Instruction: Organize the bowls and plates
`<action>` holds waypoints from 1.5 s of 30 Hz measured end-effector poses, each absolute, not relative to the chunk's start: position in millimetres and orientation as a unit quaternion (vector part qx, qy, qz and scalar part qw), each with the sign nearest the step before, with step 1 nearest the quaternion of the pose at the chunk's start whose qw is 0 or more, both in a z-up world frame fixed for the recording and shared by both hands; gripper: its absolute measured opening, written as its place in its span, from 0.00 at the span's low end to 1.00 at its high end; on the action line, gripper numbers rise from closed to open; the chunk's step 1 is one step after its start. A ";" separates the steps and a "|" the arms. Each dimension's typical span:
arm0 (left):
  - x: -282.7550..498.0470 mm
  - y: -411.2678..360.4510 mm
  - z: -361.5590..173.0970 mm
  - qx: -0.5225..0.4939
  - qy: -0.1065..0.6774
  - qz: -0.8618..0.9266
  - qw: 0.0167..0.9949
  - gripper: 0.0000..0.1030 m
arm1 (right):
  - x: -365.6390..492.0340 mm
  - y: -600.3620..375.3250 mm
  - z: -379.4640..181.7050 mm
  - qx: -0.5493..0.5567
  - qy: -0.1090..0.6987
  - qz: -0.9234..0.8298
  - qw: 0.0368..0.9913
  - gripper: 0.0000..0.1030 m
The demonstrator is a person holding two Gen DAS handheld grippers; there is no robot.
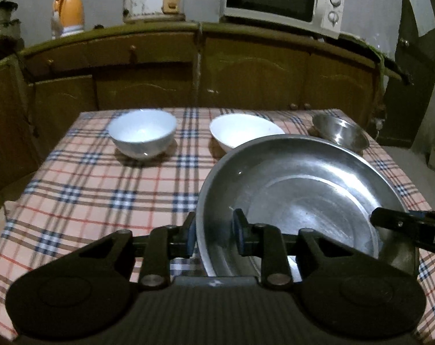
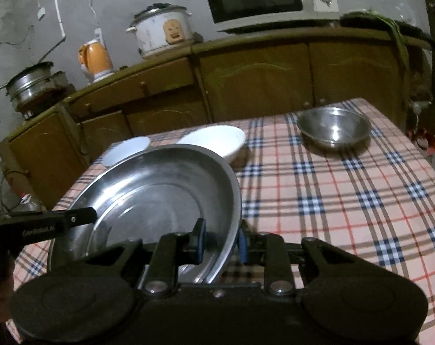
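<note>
A: Where was the steel plate (image 1: 301, 201)?

B: In the lower right of the left wrist view, lower left of the right one, over the checked desk (image 1: 82, 189). The left gripper (image 1: 213, 237) had its jaws narrowed onto the plate's left rim; the right gripper (image 2: 221, 243) pinched the opposite rim (both clamped on metal).

A: And the bowls?

B: Two white bowls (image 1: 142, 135) (image 1: 243, 132) sat mid-frame beyond it, a steel bowl (image 2: 334, 129) further right.
</note>
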State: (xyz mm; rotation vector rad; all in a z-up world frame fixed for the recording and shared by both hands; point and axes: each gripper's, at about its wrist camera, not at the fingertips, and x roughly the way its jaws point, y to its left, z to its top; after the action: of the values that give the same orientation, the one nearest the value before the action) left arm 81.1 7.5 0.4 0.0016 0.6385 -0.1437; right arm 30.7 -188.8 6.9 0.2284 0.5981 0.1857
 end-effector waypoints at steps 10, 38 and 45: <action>66.4 47.7 18.5 -0.005 0.298 -0.039 0.954 0.26 | 29.0 -140.8 27.2 0.096 0.280 0.121 0.947 0.29; 64.8 167.2 -14.5 -0.034 0.324 0.055 0.944 0.25 | 50.9 3.8 -8.3 0.041 0.301 0.181 0.935 0.29; 77.9 181.4 -33.6 -0.040 0.336 0.059 0.939 0.25 | 63.7 20.1 -27.6 0.033 0.309 0.181 0.933 0.29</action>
State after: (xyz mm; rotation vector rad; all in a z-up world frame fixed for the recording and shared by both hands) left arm 77.9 181.4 -33.6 -0.0810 0.6853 0.1198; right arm 63.7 20.1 -27.6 0.0678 0.6321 0.3695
